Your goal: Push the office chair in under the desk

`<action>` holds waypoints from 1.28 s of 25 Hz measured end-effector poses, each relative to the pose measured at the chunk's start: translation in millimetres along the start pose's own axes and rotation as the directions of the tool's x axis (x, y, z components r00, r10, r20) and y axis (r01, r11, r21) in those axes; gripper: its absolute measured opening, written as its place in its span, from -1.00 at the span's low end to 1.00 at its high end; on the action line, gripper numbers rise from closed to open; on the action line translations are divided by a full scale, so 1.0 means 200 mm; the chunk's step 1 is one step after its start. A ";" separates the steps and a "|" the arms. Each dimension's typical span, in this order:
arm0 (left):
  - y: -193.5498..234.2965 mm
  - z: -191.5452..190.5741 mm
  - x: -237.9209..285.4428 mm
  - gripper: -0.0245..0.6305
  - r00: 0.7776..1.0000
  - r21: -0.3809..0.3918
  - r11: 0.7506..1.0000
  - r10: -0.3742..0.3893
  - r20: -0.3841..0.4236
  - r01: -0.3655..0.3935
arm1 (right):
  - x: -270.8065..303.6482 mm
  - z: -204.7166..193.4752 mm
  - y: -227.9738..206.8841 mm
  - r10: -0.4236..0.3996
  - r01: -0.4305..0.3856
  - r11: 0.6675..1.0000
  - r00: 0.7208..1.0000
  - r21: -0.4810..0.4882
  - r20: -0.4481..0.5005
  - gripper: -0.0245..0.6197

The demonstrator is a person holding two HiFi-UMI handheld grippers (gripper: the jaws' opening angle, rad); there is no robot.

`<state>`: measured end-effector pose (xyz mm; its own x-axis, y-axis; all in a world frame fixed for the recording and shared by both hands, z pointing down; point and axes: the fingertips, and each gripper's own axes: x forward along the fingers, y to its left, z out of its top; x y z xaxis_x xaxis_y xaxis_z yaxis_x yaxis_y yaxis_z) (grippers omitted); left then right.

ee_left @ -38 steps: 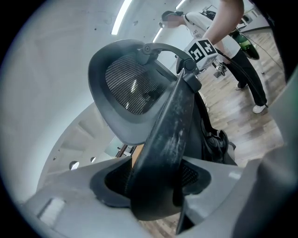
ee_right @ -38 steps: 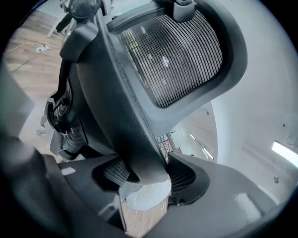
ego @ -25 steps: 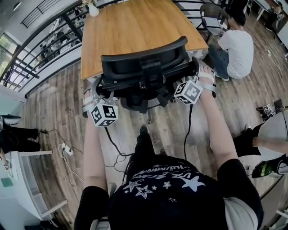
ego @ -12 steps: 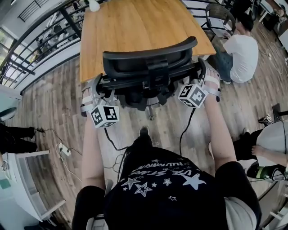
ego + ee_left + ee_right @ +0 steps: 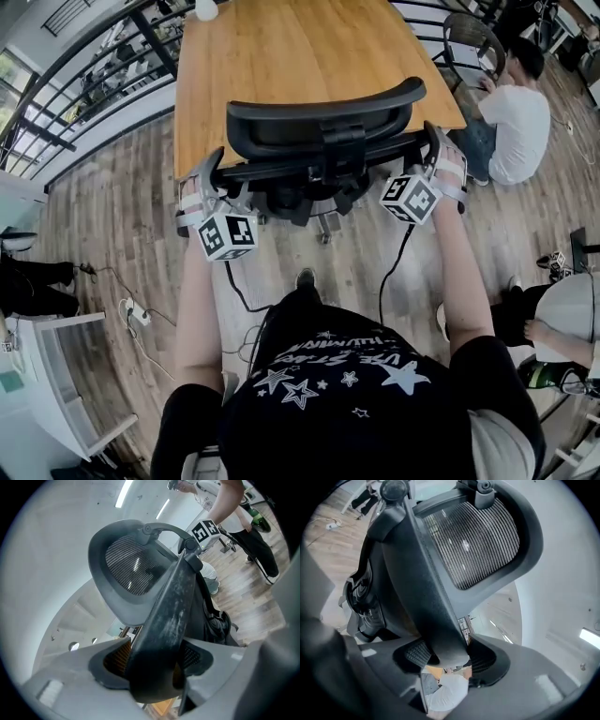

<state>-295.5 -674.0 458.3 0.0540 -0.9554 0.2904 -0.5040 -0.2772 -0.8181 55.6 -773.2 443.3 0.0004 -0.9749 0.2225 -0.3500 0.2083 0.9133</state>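
Head view: The office chair (image 5: 323, 141) stands at upper centre of the frame, its back against the near edge of the wooden desk (image 5: 300, 47). I cannot tell from here how far the seat sits beneath the top. My left gripper (image 5: 212, 176) is at the chair's left side and my right gripper (image 5: 434, 142) at its right side, each with its marker cube facing up. This view alone shows the wider room: plank floor (image 5: 122, 216), a seated person (image 5: 517, 117) at upper right, and a cable (image 5: 234, 292) trailing below the left gripper. It does not show the jaws clearly.

Left gripper view: Here the jaws are plain. They stand moderately wide and are clamped on the left armrest (image 5: 168, 616), a dark scuffed bar running up from lower centre, with both pads pressing its sides. The chair's mesh back (image 5: 126, 569) fills the upper left. The other gripper's marker cube (image 5: 206, 530) shows at upper right.

Right gripper view: The jaws are likewise partly wide and closed on the right armrest (image 5: 424, 602), which rises from lower centre toward upper left. The pads bear on both sides. The mesh back occupies the upper right. Below the armrest, between the jaws, the person in the white shirt is visible.
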 end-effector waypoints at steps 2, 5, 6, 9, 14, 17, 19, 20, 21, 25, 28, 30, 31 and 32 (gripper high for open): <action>0.05 -0.01 0.05 -0.08 1.000 -0.004 1.000 0.001 -0.001 -0.001 | 0.06 0.04 -0.02 0.003 -0.003 1.000 1.000 -0.005 -0.004 -0.20; 0.08 -0.03 0.10 -0.08 1.000 -0.004 1.000 0.002 0.002 -0.002 | 0.11 0.07 -0.03 0.001 -0.001 1.000 1.000 -0.008 -0.007 -0.20; 0.08 -0.03 0.12 -0.08 1.000 -0.004 1.000 -0.001 0.003 0.001 | 0.12 0.07 -0.02 0.002 -0.002 1.000 1.000 -0.008 -0.011 -0.20; 0.07 -0.04 0.15 -0.08 1.000 -0.001 1.000 -0.003 0.009 0.003 | 0.15 0.07 -0.01 -0.002 0.001 1.000 1.000 -0.007 -0.023 -0.20; 0.08 -0.04 0.19 -0.06 1.000 0.003 1.000 0.003 0.014 -0.003 | 0.14 0.05 0.00 -0.013 0.013 1.000 0.999 -0.008 -0.036 -0.20; 0.08 -0.04 0.18 -0.05 0.999 0.010 1.000 -0.006 0.034 0.005 | 0.12 0.05 0.01 -0.031 0.031 1.000 0.999 -0.004 -0.038 -0.20; 0.08 -0.03 0.18 -0.05 0.999 0.024 1.000 -0.002 0.050 0.001 | 0.13 0.05 0.00 -0.039 0.040 0.999 0.998 0.008 -0.054 -0.20; 0.08 -0.03 0.18 -0.05 0.999 0.028 1.000 0.001 0.054 -0.002 | 0.13 0.05 0.00 -0.043 0.043 0.999 0.997 0.009 -0.057 -0.20; 0.08 -0.03 0.18 -0.05 0.998 0.030 1.000 0.004 0.055 -0.006 | 0.14 0.05 0.00 -0.047 0.047 0.999 0.997 0.010 -0.056 -0.20; 0.10 -0.02 0.17 -0.05 0.998 0.007 1.000 0.014 0.059 -0.014 | 0.14 0.05 -0.01 -0.058 0.059 0.998 0.997 0.015 -0.057 -0.19; 0.10 -0.02 0.17 -0.05 0.998 0.001 1.000 0.012 0.062 -0.012 | 0.14 0.05 -0.01 -0.068 0.069 0.997 0.996 0.028 -0.056 -0.19; 0.10 -0.02 0.17 -0.05 0.998 0.000 1.000 0.004 0.061 -0.004 | 0.14 0.06 -0.01 -0.073 0.074 0.997 0.996 0.027 -0.046 -0.18; 0.10 -0.03 0.17 -0.05 0.998 0.007 1.000 -0.002 0.060 0.002 | 0.14 0.06 0.00 -0.074 0.075 0.997 0.997 0.023 -0.037 -0.18; 0.10 -0.04 0.17 -0.05 0.998 0.016 1.000 -0.011 0.058 0.010 | 0.14 0.06 0.00 -0.073 0.074 0.997 0.997 0.016 -0.026 -0.18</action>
<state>-309.4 -711.3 456.2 0.1097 -0.9566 0.2701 -0.4893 -0.2885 -0.8230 44.4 -801.3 444.4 0.0506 -0.9851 0.1641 -0.3644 0.1348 0.9215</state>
